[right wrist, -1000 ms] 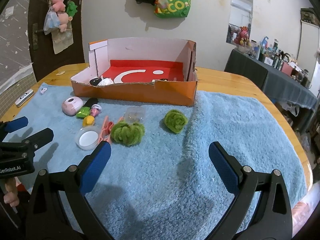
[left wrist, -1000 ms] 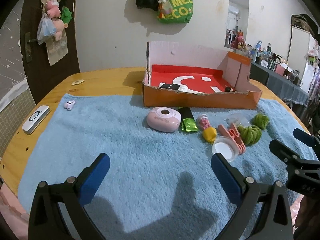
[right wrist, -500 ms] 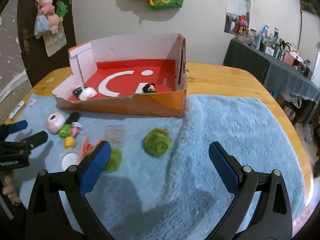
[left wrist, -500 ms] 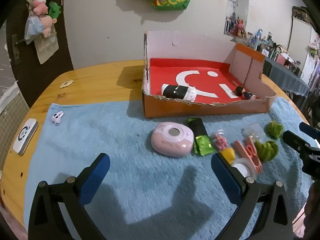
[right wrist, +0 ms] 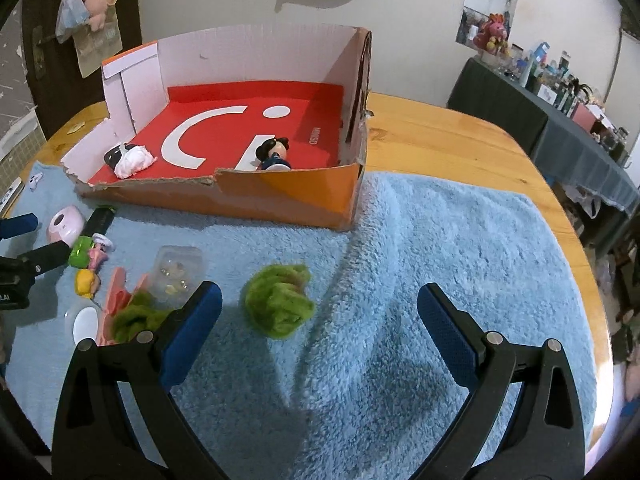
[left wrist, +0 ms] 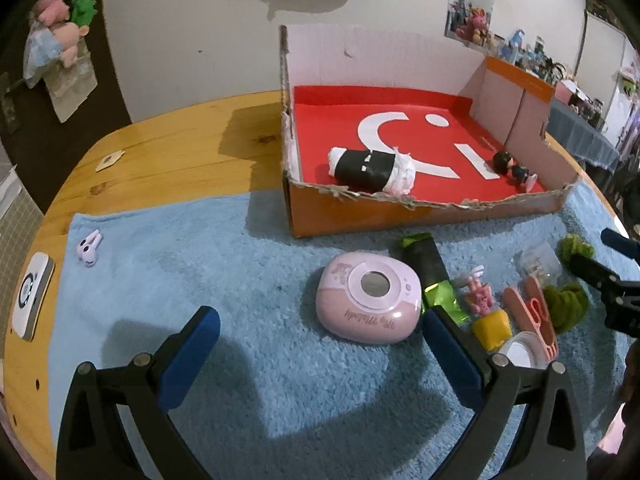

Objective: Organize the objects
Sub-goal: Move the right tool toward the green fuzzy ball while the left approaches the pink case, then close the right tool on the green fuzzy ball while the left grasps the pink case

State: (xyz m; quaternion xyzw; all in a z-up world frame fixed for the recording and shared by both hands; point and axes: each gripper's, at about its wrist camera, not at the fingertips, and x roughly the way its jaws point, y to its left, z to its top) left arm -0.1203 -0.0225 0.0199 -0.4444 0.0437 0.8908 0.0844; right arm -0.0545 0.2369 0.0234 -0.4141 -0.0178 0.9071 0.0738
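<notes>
Right now both of my grippers are spread wide and hold nothing. My left gripper (left wrist: 318, 334) hangs low over the blue towel (left wrist: 200, 264) with the pink gadget (left wrist: 369, 303) lying just ahead, between its fingers. My right gripper (right wrist: 318, 316) hovers over the same towel with the nearer green yarn ball (right wrist: 279, 305) just ahead of it, closer to its left finger.

Nearly everything to sort lies loose on the towel in front of the open cardboard box (left wrist: 400, 216), which already holds a black and white roll (left wrist: 370, 169) and a small doll (left wrist: 512, 168).

I judge the pink gadget to be smooth hard plastic, light but rounded, so it could squirt out of a shallow pinch. I would take it low across its narrower width, pads flat on the sides, not on the domed top.

The yarn ball looks soft and nearly weightless. It should squash under the fingers, so I would close well past first contact and grab through its middle, watching for loose strands catching the towel pile.

The clear plastic tub (right wrist: 178, 270) beside the second green yarn ball (right wrist: 138, 316) looks thin and slippery, so it wants a gentle squeeze. The pink scissors (left wrist: 534, 316) lie flat across a white lid (left wrist: 520, 354), awkward to get under.
</notes>
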